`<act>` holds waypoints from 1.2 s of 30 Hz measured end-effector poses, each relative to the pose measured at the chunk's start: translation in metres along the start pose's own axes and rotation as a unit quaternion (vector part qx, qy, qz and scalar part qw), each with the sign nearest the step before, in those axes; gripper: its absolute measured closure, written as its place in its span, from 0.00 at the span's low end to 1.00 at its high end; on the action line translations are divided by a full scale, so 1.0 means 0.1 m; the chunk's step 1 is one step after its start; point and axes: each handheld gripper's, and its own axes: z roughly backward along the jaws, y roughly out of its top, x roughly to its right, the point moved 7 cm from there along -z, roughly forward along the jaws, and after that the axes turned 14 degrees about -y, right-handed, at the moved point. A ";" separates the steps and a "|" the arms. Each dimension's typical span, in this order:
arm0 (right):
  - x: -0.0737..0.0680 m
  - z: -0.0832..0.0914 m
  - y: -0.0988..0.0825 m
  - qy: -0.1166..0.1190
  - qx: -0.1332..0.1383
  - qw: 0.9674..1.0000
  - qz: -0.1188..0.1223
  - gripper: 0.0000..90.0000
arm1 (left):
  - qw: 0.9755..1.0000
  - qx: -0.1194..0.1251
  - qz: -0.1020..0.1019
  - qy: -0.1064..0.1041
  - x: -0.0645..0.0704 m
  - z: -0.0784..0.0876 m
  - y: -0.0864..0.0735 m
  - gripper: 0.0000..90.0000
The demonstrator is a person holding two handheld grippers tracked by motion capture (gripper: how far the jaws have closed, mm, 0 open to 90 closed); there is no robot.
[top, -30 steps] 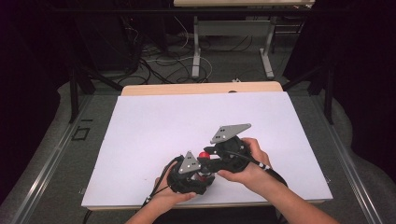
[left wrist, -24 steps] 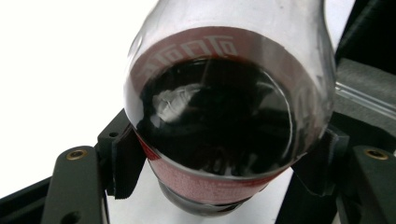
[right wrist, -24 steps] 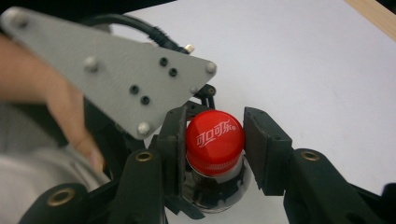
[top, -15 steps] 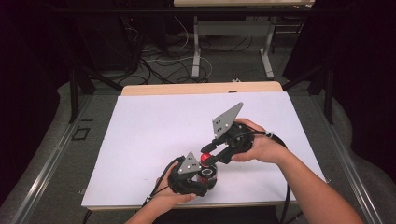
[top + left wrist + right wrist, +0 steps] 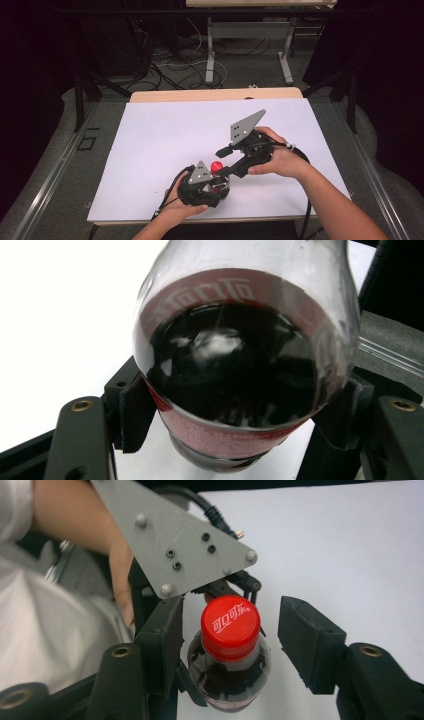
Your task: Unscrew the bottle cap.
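You see the bottle (image 5: pixel 240 375) very close, and it takes most of the frame. It is clear plastic with dark liquid inside and a red label band with white letters. Your left gripper (image 5: pixel 240 415) clamps it: one black pad presses on each side of the bottle, low on its body. Behind the bottle lies the white table surface (image 5: pixel 60 315).

可口可乐 (white script) on red cap (image 5: pixel 230 625)
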 end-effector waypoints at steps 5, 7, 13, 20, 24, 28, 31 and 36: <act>-0.09 0.09 0.05 -0.099 0.024 0.993 -0.055 0.51 | 1.000 0.003 0.004 0.016 -0.02 -0.01 0.00 0.33; -0.16 0.06 0.02 -0.175 0.008 0.979 -0.103 0.54 | 1.000 0.001 0.006 0.012 -0.01 -0.02 0.00 0.33; -0.24 -0.04 0.01 -0.207 0.003 0.966 -0.153 0.59 | 1.000 -0.002 0.007 0.018 0.00 -0.03 -0.01 0.33; -0.21 -0.11 -0.04 -0.211 -0.027 0.960 -0.183 0.62 | 0.999 0.005 0.003 0.031 -0.02 -0.02 0.00 0.33; -0.22 -0.13 -0.05 -0.198 -0.035 0.963 -0.177 0.67 | 1.000 0.005 0.003 0.030 -0.01 -0.01 0.01 0.33; -0.19 -0.14 -0.06 -0.159 -0.043 0.977 -0.135 0.67 | 1.000 -0.002 0.005 0.023 -0.01 -0.02 -0.01 0.33; -0.12 -0.14 -0.07 -0.101 -0.046 0.990 -0.084 0.67 | 1.000 -0.008 0.000 0.011 0.00 -0.02 -0.02 0.33; -0.08 -0.08 -0.04 -0.004 -0.017 0.999 0.027 0.68 | 1.000 0.007 -0.008 -0.005 0.07 -0.02 0.02 0.33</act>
